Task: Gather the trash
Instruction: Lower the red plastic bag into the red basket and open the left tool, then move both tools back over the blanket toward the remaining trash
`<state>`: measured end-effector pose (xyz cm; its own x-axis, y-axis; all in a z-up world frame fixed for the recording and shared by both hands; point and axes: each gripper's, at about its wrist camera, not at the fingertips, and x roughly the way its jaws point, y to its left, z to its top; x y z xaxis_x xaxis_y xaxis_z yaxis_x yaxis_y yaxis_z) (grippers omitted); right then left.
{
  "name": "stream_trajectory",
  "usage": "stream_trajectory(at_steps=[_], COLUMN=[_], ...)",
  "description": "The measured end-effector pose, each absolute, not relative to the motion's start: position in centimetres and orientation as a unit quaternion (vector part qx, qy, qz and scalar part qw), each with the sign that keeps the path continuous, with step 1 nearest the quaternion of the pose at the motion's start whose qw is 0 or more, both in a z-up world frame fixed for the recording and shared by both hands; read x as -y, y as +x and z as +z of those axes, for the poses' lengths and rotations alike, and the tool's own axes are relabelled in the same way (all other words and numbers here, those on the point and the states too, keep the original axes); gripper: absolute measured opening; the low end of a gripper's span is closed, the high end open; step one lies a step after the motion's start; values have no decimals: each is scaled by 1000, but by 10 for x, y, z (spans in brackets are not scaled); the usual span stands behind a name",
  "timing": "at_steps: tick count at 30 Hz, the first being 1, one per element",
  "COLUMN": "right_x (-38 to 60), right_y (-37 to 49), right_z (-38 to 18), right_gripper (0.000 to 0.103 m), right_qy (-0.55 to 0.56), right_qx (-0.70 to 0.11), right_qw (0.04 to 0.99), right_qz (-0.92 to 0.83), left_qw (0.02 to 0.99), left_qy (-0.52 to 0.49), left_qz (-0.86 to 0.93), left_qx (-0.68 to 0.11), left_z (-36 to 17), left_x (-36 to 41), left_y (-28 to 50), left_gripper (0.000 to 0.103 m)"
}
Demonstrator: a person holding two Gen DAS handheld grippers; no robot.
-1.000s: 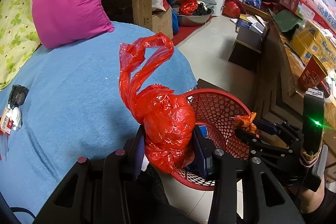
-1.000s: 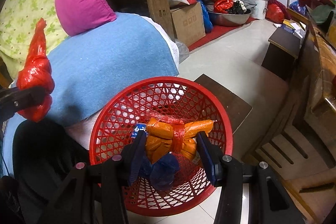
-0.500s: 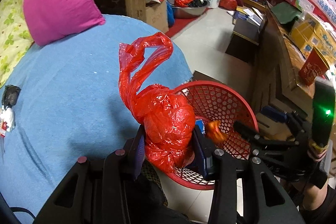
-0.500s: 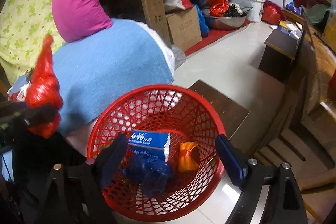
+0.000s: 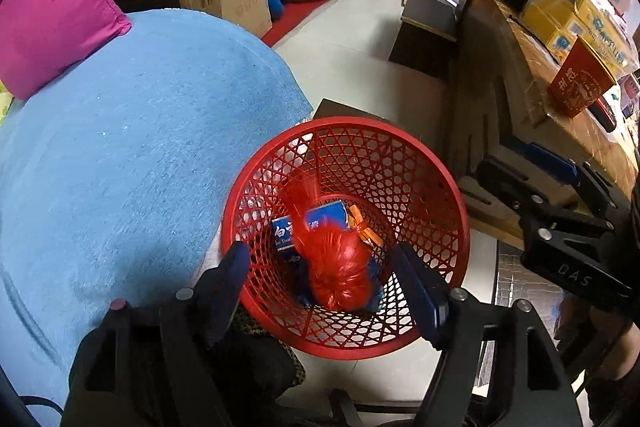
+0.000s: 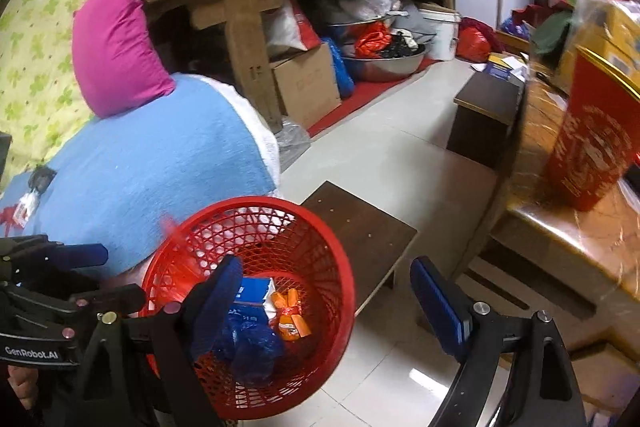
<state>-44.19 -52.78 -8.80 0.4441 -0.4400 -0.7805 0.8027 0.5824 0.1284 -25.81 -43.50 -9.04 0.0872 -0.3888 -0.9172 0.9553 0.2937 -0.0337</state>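
A red mesh basket (image 5: 344,121) stands on the floor beside the bed. My left gripper (image 5: 324,283) hangs over it with its jaws opening. A knotted red plastic bag (image 5: 336,267) is between them, blurred and free of both pads, falling into the basket. Under it lie a blue box (image 5: 324,215) and an orange wrapper (image 5: 362,227). My right gripper (image 6: 332,303) stands open and empty over the near right side of the basket (image 6: 260,201). Its view shows the blue box (image 6: 254,291), the orange wrapper (image 6: 290,311) and a crumpled blue bag (image 6: 248,343).
A blue blanket (image 5: 120,155) covers the bed, with a magenta pillow (image 5: 52,7) at its head. A dark low stool (image 6: 360,227) stands behind the basket. At the right, a wooden table (image 6: 560,227) carries a red cup (image 6: 592,147) and boxes. Cartons and a metal basin (image 6: 384,63) sit under the far bench.
The left gripper moved over the basket and opened, letting go of the red bag, which now drops in. The right gripper opened, dropped the orange wrapper into the basket, then drew up and back.
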Motion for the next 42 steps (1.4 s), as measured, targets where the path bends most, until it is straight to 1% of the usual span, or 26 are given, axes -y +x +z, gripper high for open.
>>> stream_trajectory(at_steps=[2,10,16,20,22,30,42], right_x=[529,527,513,508,502,476,432], right_y=[-446,-441,-427,-421,-413,-369,-284], right_z=[-88,-78,-64,-56,-53,-41,-20], right_gripper=[90,91,91,95,96,96,96], right_qy=[253,254,243,246,244,226,181], right_qx=[-362,-346,-333,-326,-323,-319,-326], right_qw=[809,822,843,851,857,882,910], right_qz=[-388,-374,-347,-332,-319,-262,-179], left_qw=[670,700,739,767,784,844,888], left_qy=[313,273,220,180,155,85,22], left_qz=[-504,-498,-469,-436,-417,-334,-208], left_qx=[-447,-432,-430,-435,-433,-411,-410], left_z=[-87,-62,-39,-27,-18,10,5], left_x=[436,414,382,360,347,274,150], left_y=[-257,-244,-209,-183,-169,-121,-57], left_gripper=[75,75,75,75,75,75,75])
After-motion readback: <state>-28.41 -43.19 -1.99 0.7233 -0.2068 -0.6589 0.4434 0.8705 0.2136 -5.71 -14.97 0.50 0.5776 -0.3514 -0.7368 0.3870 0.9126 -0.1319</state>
